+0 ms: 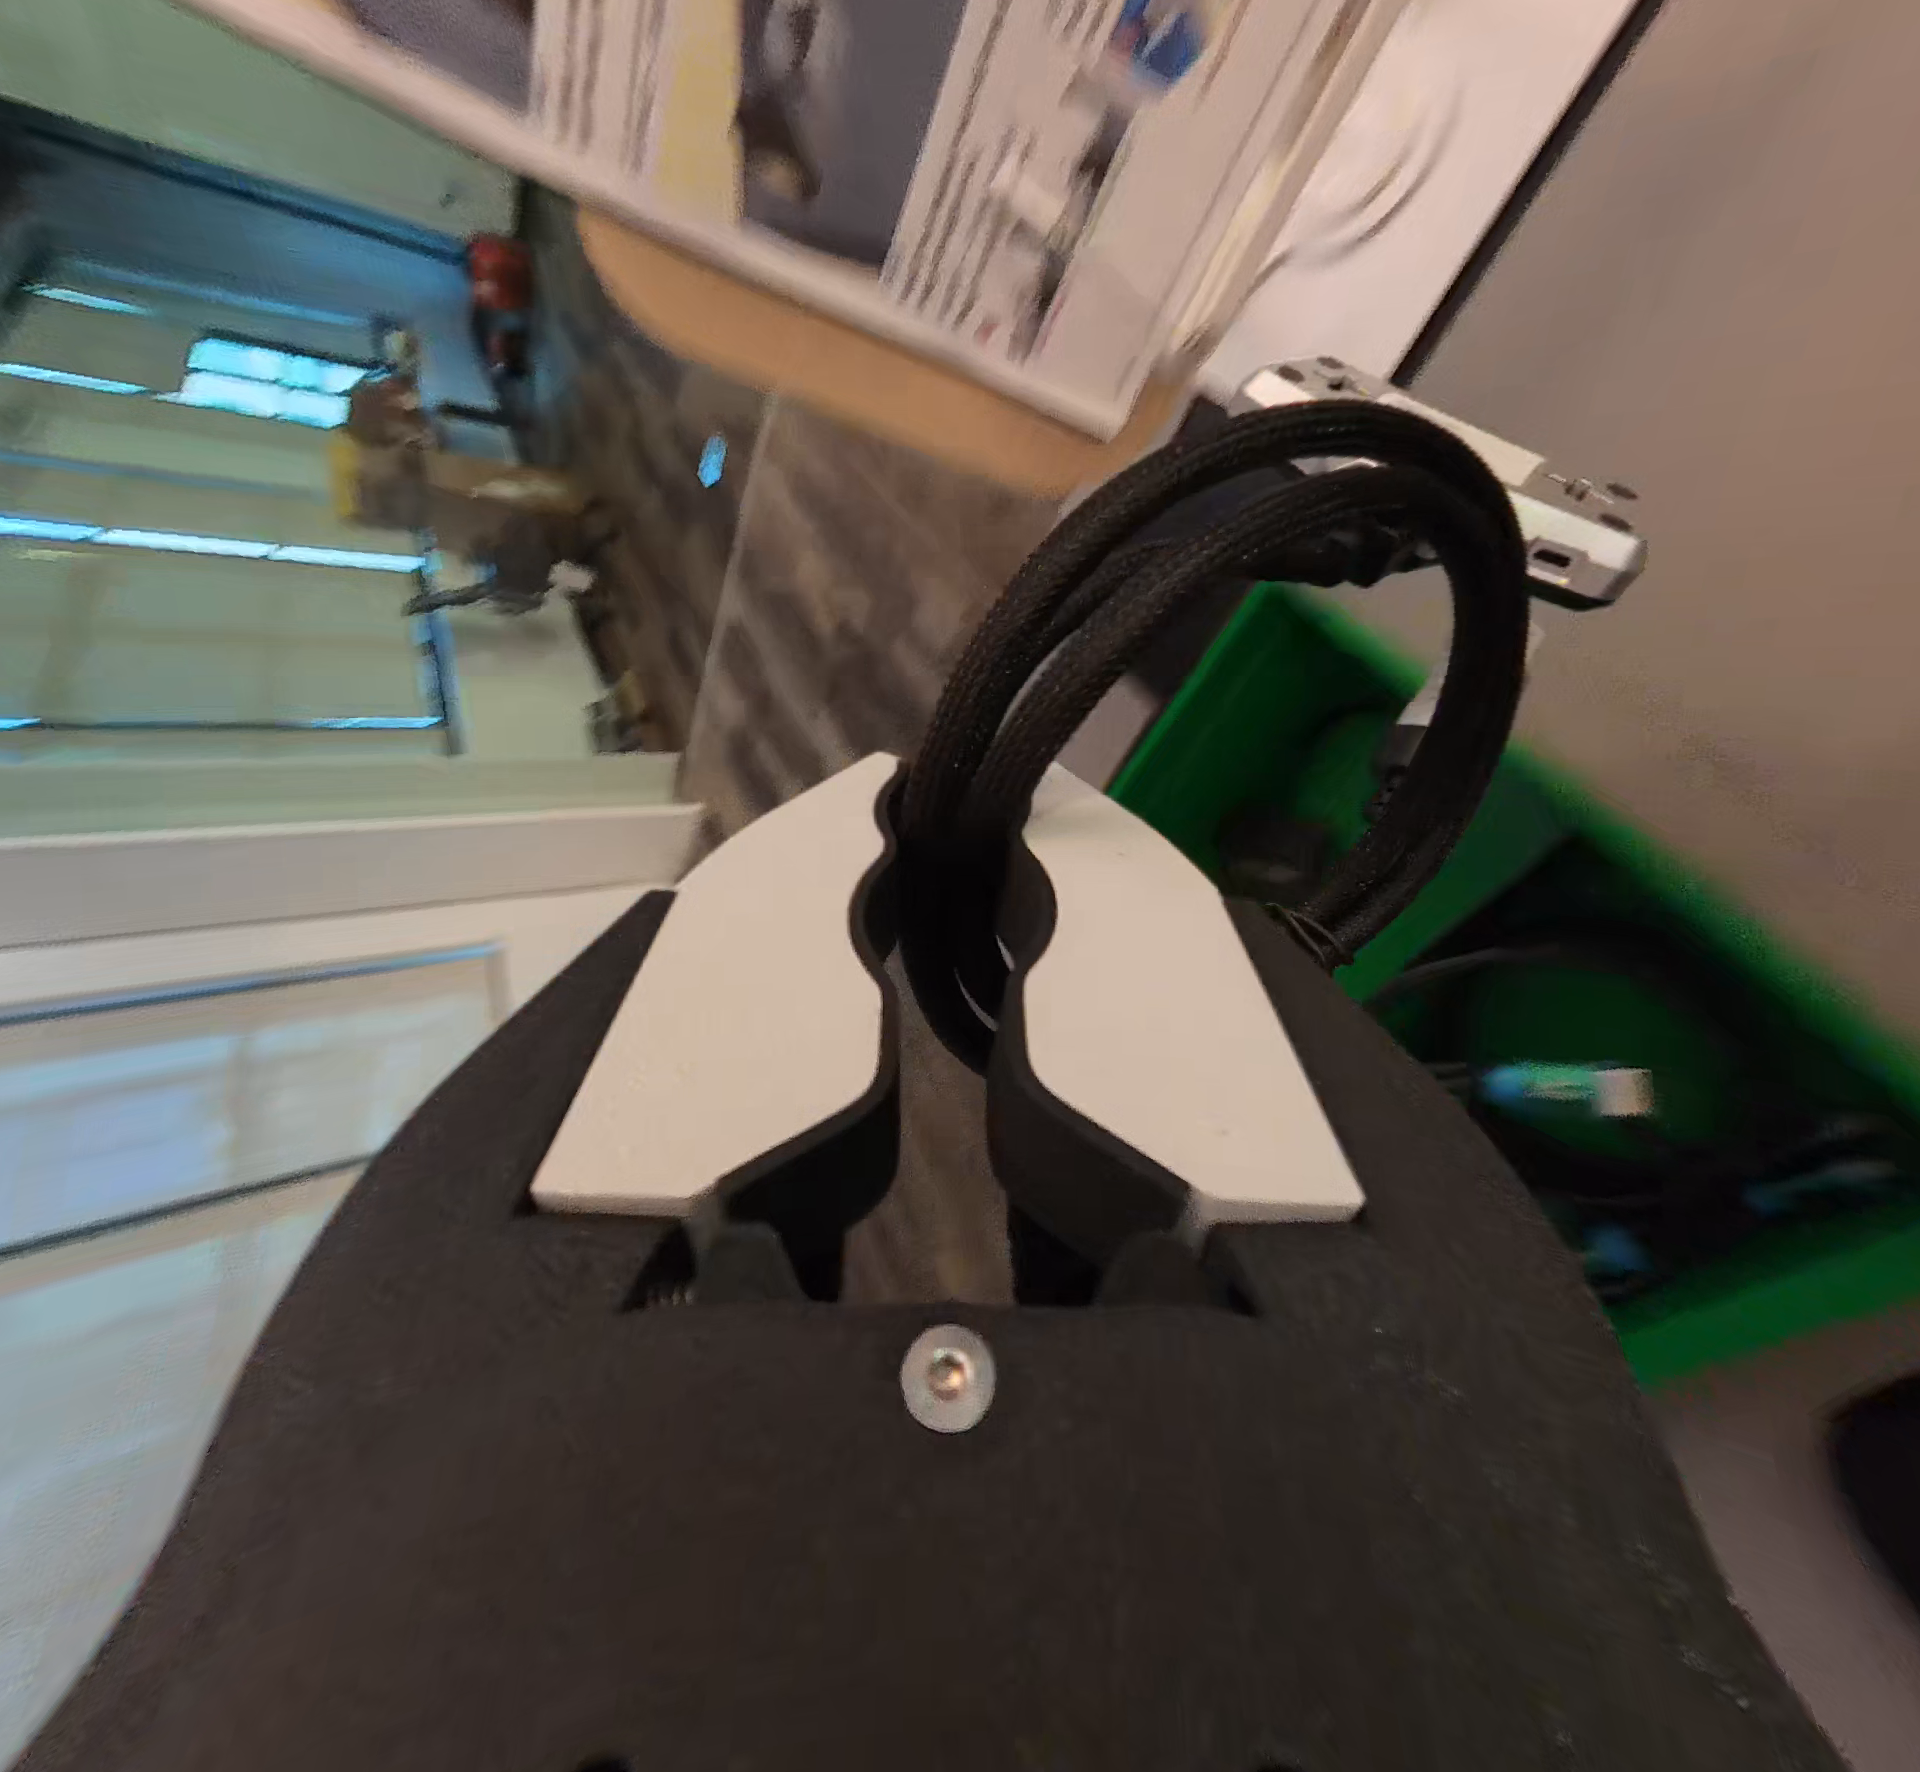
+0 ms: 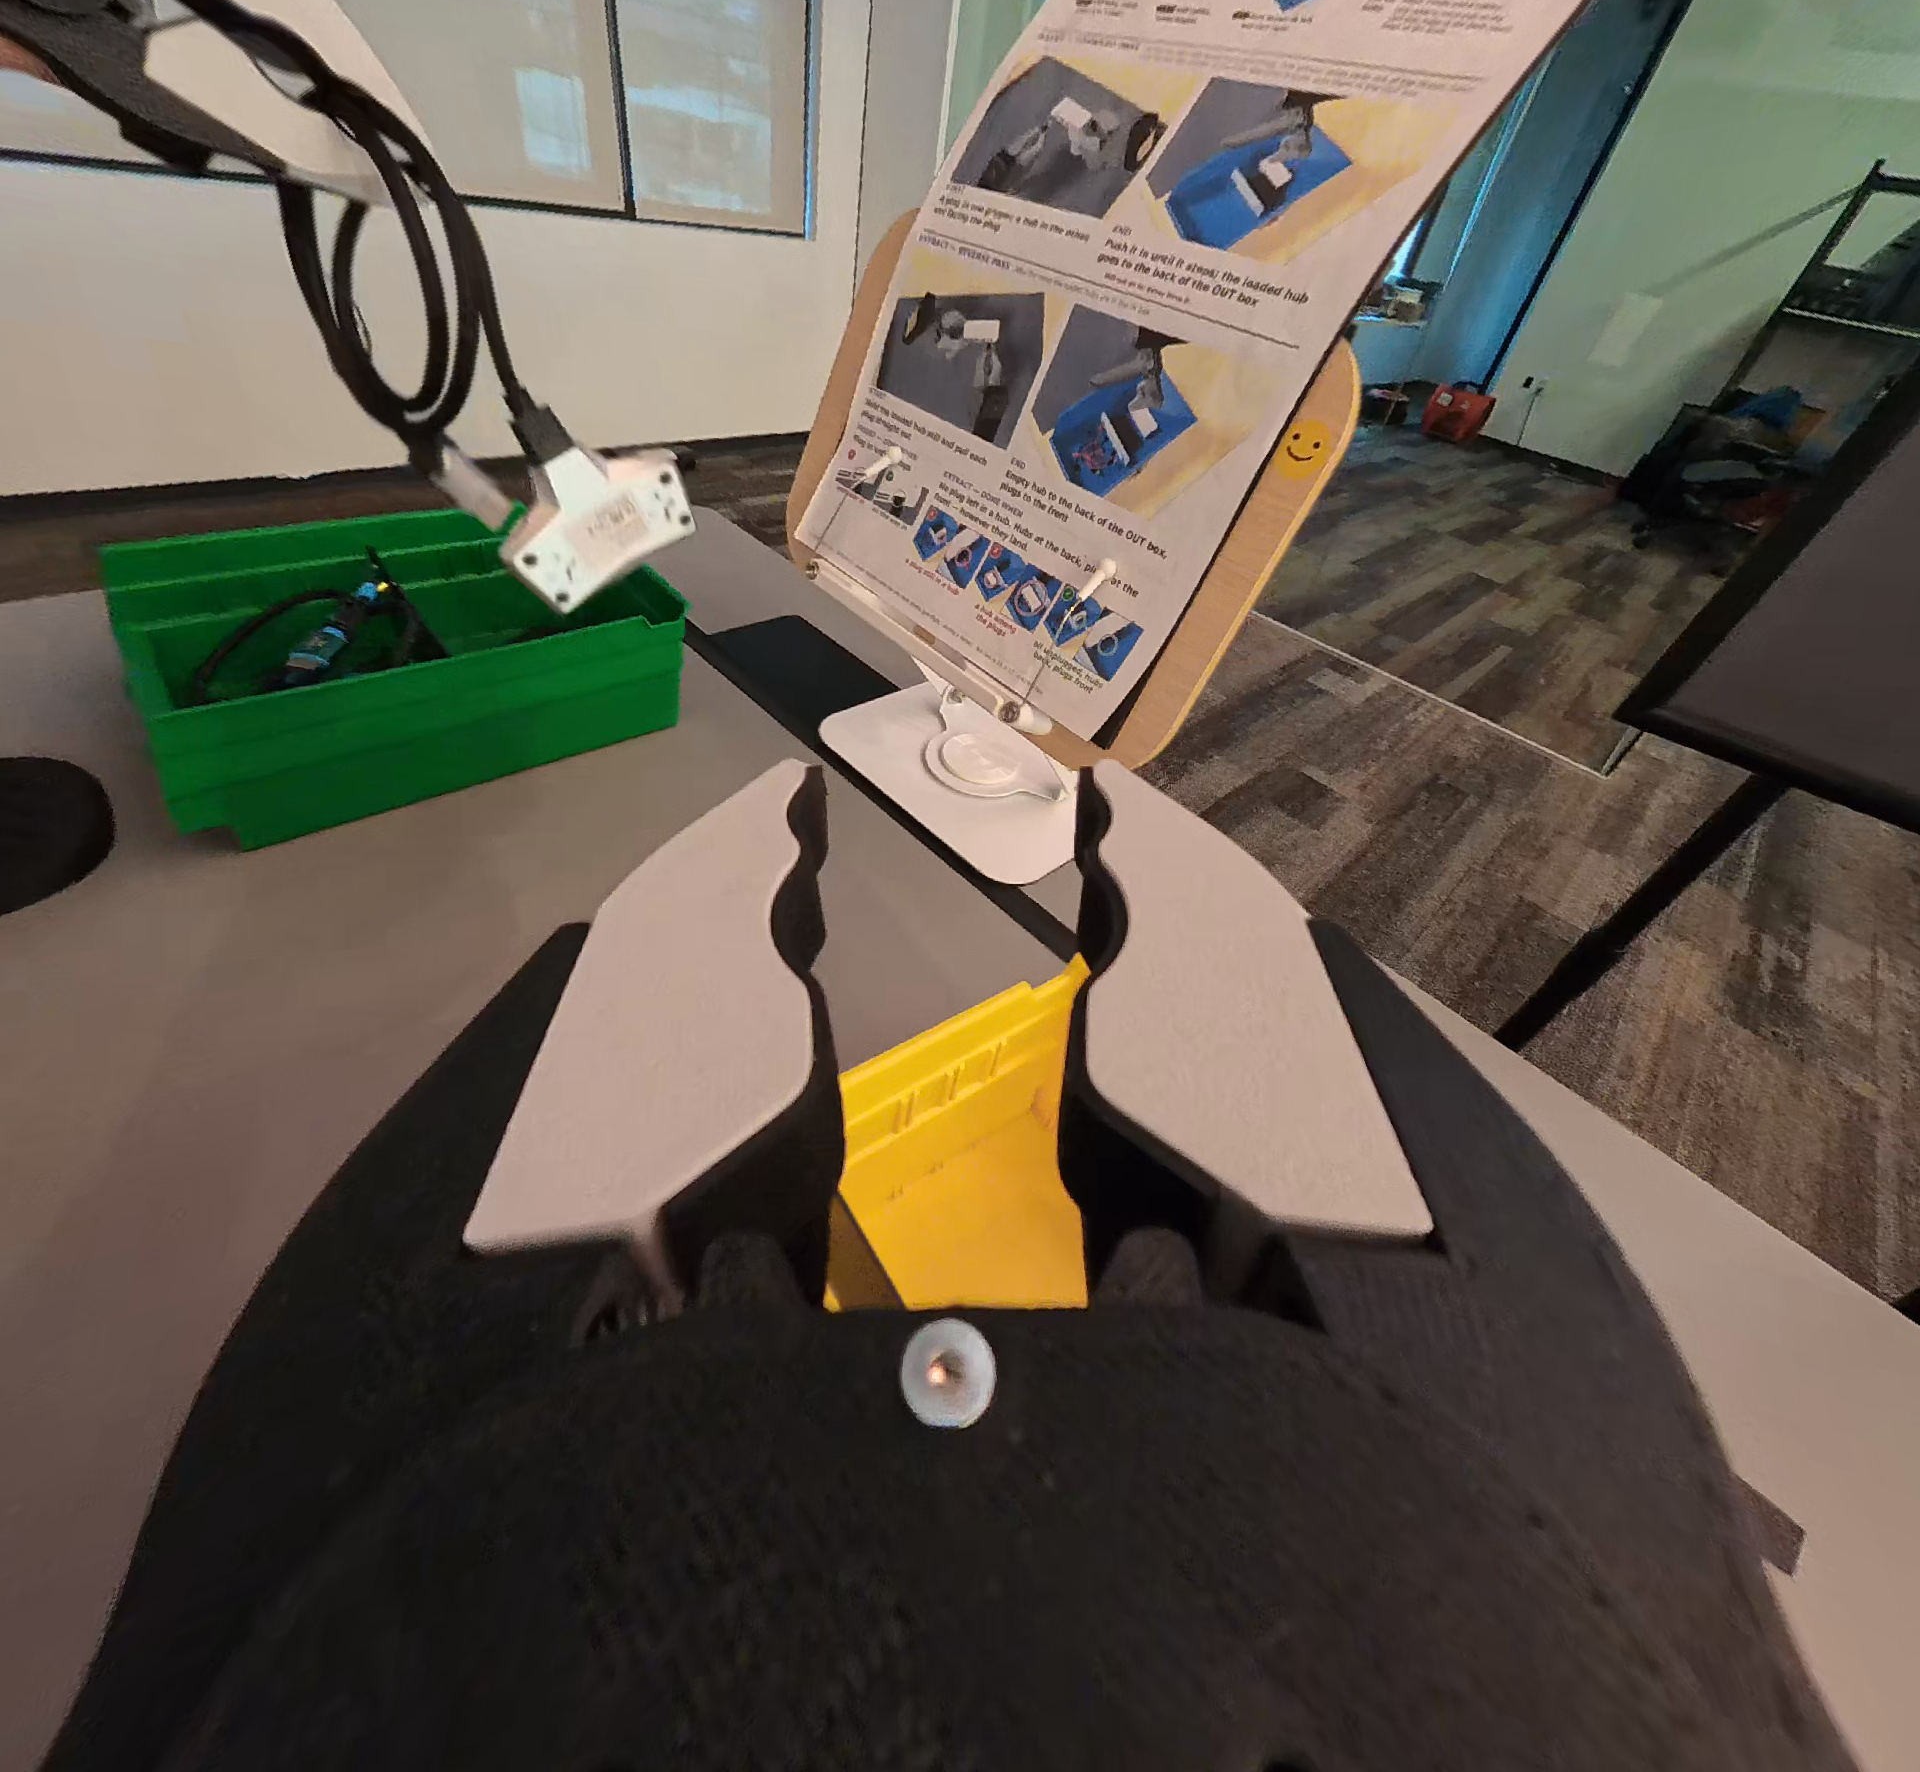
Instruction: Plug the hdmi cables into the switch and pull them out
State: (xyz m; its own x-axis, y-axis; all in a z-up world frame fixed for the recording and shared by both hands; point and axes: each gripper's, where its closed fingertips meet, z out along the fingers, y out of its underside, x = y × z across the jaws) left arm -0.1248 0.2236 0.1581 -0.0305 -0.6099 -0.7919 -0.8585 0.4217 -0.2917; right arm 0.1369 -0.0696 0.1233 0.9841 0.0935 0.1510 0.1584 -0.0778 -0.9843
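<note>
**Switch hangs by its cables above the green bin**

Nearest in the left wrist view, the left gripper (image 1: 951,891) is clamped narrow on a looped bundle of black braided cables (image 1: 1226,600). The loop arcs up and over to the silver switch (image 1: 1455,475), which shows only partly, behind the cable. Below it lies the green bin (image 1: 1299,683).

Nearest in the right wrist view, the right gripper (image 2: 951,839) stands wide apart and holds nothing; a yellow bin (image 2: 956,1151) shows between its fingers.

Only the right wrist view, looking farther across the grey table (image 2: 312,995), shows the whole arrangement. There the switch dangles tilted above the far corner of the green bin, apart from it, with two plugs (image 2: 540,434) seated in one side. More cable lies in the bin. Behind stands an instruction sheet on a stand (image 2: 1143,320).

The switch looks small, rigid and light; the braided cables are limp and would probably swing and twist under load. A firm hold would likely be on the switch's hard body and on a plug's shell, not on the cord.
</note>
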